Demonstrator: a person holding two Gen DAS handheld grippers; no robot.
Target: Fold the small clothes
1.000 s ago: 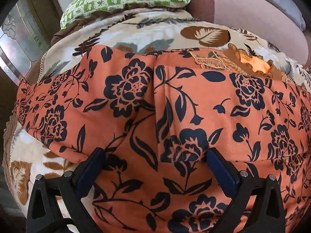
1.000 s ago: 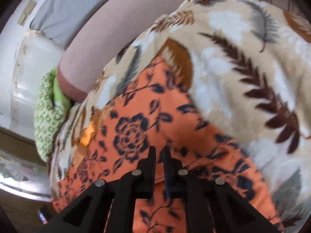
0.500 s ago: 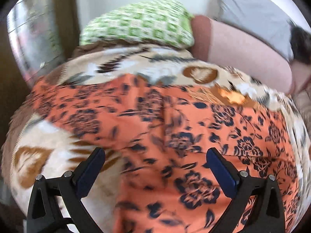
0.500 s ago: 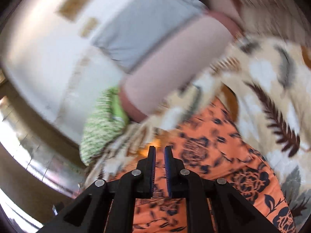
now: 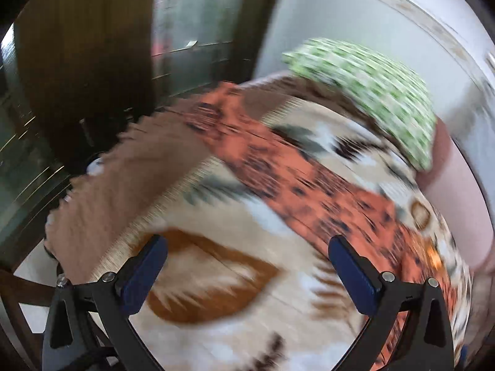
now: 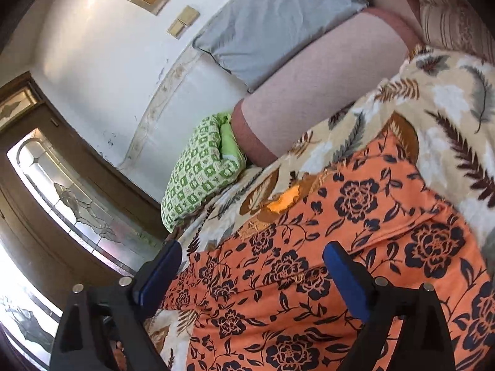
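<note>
- Two grippers show, one in each wrist view, and both have their blue-padded fingers spread wide with nothing between them.
- The left gripper hangs over the leaf-print blanket; this view is heavily blurred, so fine detail cannot be told.
- The orange floral garment lies there as a band running from the upper middle down to the lower right, beyond the fingertips and apart from them.
- A green checked pillow sits at the far upper right, past the garment.
- In the sharp right wrist view, a wooden door with patterned glass fills the left side.
- The green checked pillow rests against a pink bolster, with a grey pillow above.
- The right gripper is over the orange floral garment, which lies flat on the blanket.
</note>
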